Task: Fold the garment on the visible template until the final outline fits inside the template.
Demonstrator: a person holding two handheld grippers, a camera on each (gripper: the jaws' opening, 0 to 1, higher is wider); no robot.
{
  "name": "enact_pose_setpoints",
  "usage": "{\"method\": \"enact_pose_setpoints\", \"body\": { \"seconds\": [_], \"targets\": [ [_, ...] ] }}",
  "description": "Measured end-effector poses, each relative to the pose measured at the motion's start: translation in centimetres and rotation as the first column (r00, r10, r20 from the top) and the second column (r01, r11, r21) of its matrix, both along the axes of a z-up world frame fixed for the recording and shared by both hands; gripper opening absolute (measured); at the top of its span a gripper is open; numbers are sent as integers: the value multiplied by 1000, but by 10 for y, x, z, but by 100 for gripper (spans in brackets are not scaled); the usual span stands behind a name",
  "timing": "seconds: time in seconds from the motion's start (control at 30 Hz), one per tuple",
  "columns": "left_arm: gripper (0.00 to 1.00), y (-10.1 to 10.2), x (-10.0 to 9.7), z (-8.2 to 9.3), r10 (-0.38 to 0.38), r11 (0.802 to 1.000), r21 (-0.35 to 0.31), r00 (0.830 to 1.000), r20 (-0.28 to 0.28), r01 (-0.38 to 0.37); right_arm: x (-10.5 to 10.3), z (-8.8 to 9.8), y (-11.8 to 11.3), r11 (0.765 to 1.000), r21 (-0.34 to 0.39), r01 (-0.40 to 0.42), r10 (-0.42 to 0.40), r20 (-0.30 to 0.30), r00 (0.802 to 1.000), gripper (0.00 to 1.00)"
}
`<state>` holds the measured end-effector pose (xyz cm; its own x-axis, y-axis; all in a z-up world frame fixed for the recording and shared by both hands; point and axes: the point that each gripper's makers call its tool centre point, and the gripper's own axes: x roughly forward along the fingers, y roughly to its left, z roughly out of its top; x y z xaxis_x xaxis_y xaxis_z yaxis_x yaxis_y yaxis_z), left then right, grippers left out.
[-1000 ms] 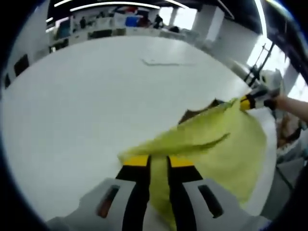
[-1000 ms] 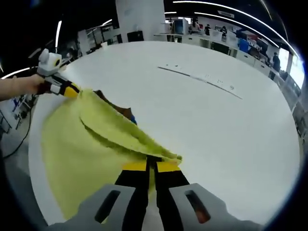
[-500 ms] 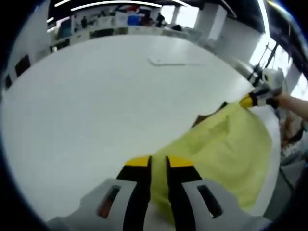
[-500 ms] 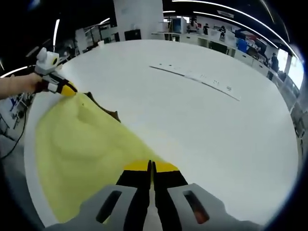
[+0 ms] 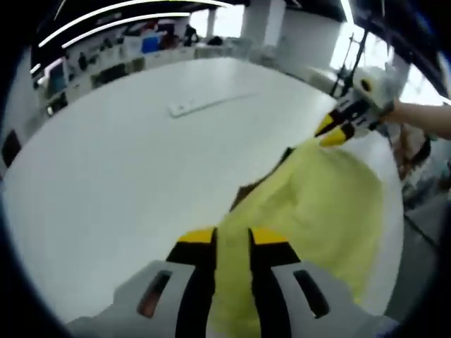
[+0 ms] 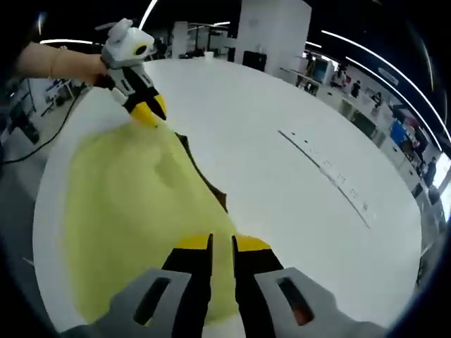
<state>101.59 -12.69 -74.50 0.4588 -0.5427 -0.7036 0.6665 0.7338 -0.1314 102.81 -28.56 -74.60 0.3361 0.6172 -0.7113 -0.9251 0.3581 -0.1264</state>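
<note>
At the tabletop (image 6: 296,211) edge, the garment (image 6: 134,218) spans lengthwise between the left gripper (image 5: 232,236) and right gripper (image 6: 222,243), both clamped on it.

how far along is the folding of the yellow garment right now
Done: the yellow garment lies spread on the white table. In hand: the left gripper and right gripper each pinch an edge. Left: the folds themselves; I can't make out a template.

both grippers, left (image 5: 231,236) and right (image 6: 222,243), apparently clamped on yellow cloth (image 6: 134,211)
</note>
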Motion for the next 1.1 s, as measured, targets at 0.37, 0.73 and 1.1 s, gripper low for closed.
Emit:
{"method": "enact_pose_setpoints", "body": {
  "seconds": [0.37, 0.73, 1.1],
  "targets": [
    [13, -25, 5, -21, -207, 969, 138, 978, 11, 203, -8, -21, 46, 977, -83, -197, 198, 0, 980, 14],
    [6, -23, 5, -28, -258, 948, 192, 966, 1, 253, -4, -23, 48, 974, -93, -207, 207, -6, 978, 8],
    [0, -23, 4, -28, -250, 952, 184, 968, -6, 247, -6, -25, 47, 972, -99, -211, 211, -11, 977, 1]
  ]
}}
